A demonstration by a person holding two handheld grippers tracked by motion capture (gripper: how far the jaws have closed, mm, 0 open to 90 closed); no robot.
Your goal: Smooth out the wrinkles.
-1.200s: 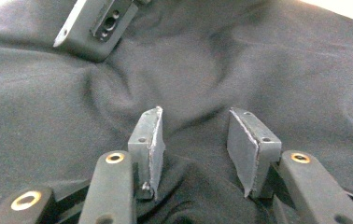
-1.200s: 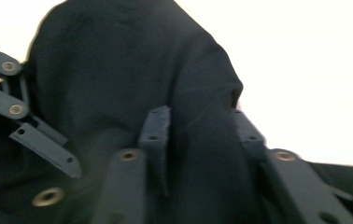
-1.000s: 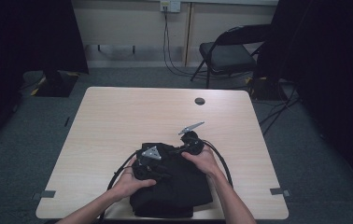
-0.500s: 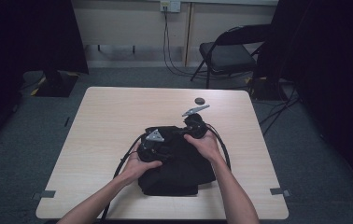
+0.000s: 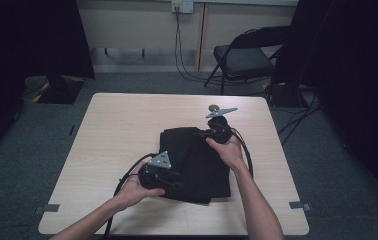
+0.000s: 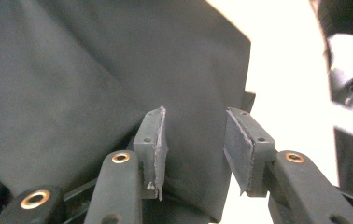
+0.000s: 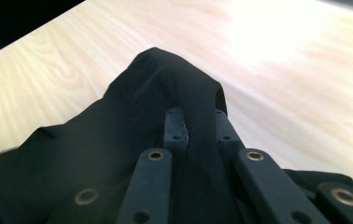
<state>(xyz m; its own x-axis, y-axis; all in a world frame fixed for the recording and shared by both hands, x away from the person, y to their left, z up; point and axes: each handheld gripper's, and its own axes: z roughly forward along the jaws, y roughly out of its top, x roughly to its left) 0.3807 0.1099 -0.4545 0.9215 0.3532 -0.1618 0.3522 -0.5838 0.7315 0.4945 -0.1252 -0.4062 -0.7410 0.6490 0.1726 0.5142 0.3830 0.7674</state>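
On the light wooden table (image 5: 117,130), toward its near middle: black folded garment (image 5: 197,160). At its far right corner, right gripper (image 7: 195,126), pads pinching a raised fold of cloth. At the near left edge, left gripper (image 6: 195,140), jaws lately closing some, apart, cloth between but unpressed.

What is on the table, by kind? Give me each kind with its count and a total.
Black folded garment: 1
Small dark round object near the far edge: 1
Hand-held gripper: 2, the left hand-held gripper and the right hand-held gripper
Total: 4
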